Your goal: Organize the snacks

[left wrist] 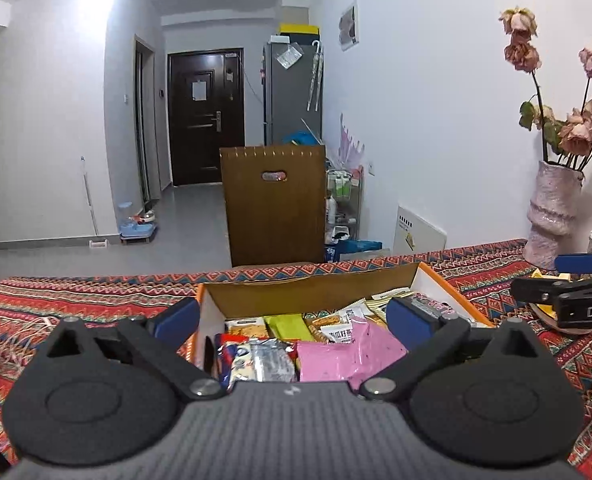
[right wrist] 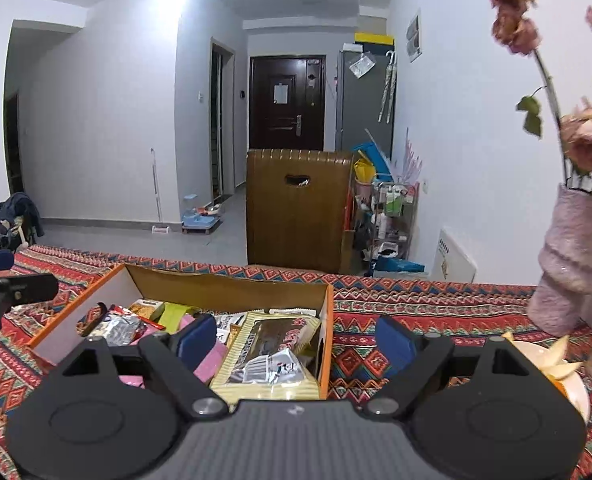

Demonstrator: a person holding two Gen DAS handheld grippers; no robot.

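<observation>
While both grippers hover spread wide, the snacks (left wrist: 296,344) sit packed in the box (left wrist: 308,286).
Left gripper (left wrist: 292,320) holds nothing above the box mid-table; right gripper (right wrist: 294,340) straddles its right wall, empty; vase (right wrist: 572,256) at the table's right edge.

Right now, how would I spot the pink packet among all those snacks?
Find the orange-edged cardboard box on the patterned tablecloth. Inside it, look near the front, right of the silver wrappers. The pink packet is the only plain pink one, with small dark speckles.
</observation>
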